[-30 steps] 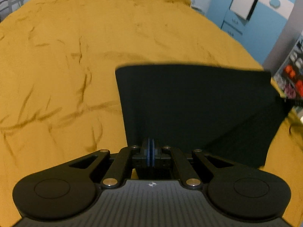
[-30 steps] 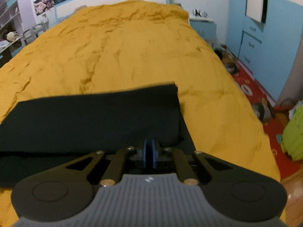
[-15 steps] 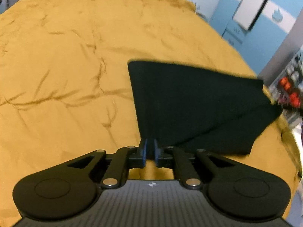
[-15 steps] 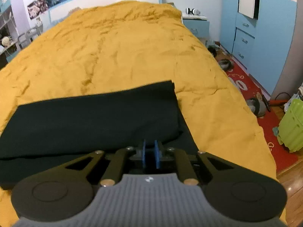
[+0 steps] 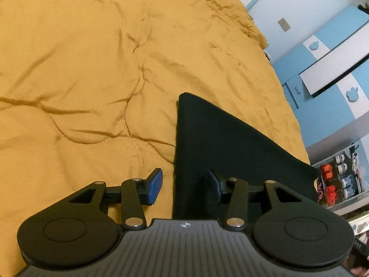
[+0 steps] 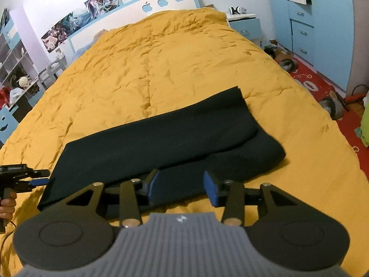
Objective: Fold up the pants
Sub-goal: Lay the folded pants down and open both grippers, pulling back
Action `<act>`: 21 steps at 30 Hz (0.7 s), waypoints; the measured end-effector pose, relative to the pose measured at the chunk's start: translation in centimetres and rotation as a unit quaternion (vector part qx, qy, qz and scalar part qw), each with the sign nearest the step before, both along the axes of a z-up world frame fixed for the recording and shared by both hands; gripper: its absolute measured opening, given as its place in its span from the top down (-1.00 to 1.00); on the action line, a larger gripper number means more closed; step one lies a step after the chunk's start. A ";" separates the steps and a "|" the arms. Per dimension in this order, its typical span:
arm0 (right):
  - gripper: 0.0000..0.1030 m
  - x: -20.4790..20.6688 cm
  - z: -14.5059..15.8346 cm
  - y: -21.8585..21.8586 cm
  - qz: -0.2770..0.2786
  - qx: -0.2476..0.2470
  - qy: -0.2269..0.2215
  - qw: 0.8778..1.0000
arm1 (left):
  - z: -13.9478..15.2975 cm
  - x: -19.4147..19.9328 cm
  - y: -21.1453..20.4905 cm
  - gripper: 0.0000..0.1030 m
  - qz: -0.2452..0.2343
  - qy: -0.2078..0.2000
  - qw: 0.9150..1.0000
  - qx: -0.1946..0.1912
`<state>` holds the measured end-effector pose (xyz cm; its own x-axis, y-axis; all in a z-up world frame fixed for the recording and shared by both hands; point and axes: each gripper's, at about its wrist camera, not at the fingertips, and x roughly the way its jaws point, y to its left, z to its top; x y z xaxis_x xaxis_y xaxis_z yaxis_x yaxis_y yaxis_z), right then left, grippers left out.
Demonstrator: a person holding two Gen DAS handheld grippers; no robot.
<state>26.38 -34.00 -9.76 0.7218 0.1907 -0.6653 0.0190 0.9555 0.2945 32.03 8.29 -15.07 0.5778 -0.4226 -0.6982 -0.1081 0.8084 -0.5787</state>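
The black pants (image 6: pixel 161 143) lie folded lengthwise in a long band across the near end of the orange bed cover (image 6: pixel 161 64). In the left wrist view the pants (image 5: pixel 221 143) stretch away to the right. My left gripper (image 5: pixel 184 185) is open, its jaws astride the band's left end edge and holding nothing. It also shows at the left edge of the right wrist view (image 6: pixel 34 177), just off the cloth's end. My right gripper (image 6: pixel 181 188) is open and empty above the band's near edge.
The orange cover (image 5: pixel 92 69) is wrinkled. A blue wardrobe (image 6: pixel 322 23) and a nightstand (image 6: pixel 244 23) stand on the right, with shoes on the red rug (image 6: pixel 322 85). Shelves (image 6: pixel 13 64) stand on the left.
Both grippers have opened and let go of the pants, which now lie flat on the bed. Both have drawn back a little.
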 end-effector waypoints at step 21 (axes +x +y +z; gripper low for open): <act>0.23 1.6 -2.3 2.1 0.002 -0.011 0.004 1.000 | 1.8 -0.2 -0.3 0.80 0.064 -0.020 0.995 -0.075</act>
<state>27.93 -31.89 -12.04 0.7156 0.1777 -0.6756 0.0183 0.9620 0.2724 31.87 8.00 -13.25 0.6591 -0.4425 -0.6082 -0.1788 0.6933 -0.6981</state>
